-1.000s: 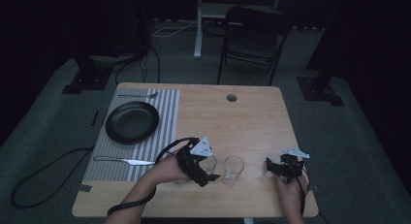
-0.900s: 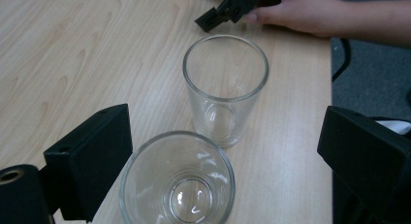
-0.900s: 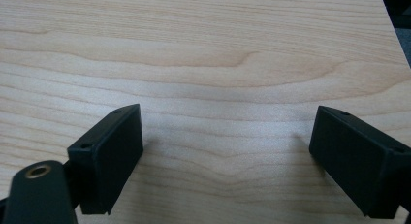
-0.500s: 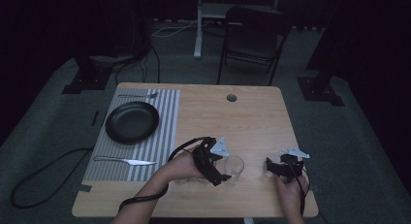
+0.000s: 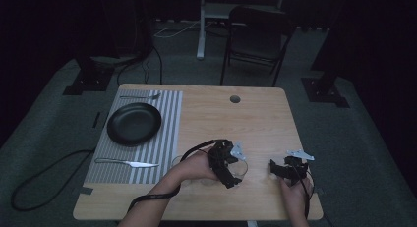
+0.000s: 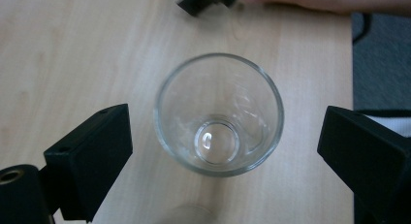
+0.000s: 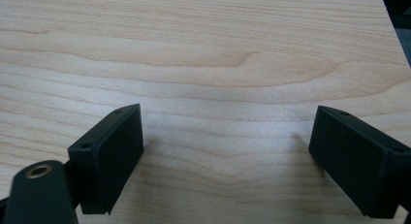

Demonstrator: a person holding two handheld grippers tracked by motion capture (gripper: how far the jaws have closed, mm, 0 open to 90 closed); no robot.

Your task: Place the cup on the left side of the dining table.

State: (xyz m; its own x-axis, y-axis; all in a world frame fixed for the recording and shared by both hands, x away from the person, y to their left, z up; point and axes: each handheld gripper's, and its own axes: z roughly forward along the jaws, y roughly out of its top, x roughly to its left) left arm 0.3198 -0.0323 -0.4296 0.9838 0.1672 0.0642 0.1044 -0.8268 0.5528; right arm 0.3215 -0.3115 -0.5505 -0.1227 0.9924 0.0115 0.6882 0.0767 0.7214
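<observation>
We have our left tongs [image 6: 220, 151] spread wide around the empty clear drinking glass [image 6: 219, 113], which stands upright near the front edge of the pale wooden desk [image 5: 221, 114]. Nothing touches it yet (the grasp is still to come). Our right tongs [image 7: 228, 156] sit apart too, holding nothing, just right of the glass.

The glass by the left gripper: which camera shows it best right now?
The left gripper view: the glass stands upright and empty, its whole rim clear between the open jaws, untouched. In the high view the glass is dim and partly covered by the left gripper.
</observation>
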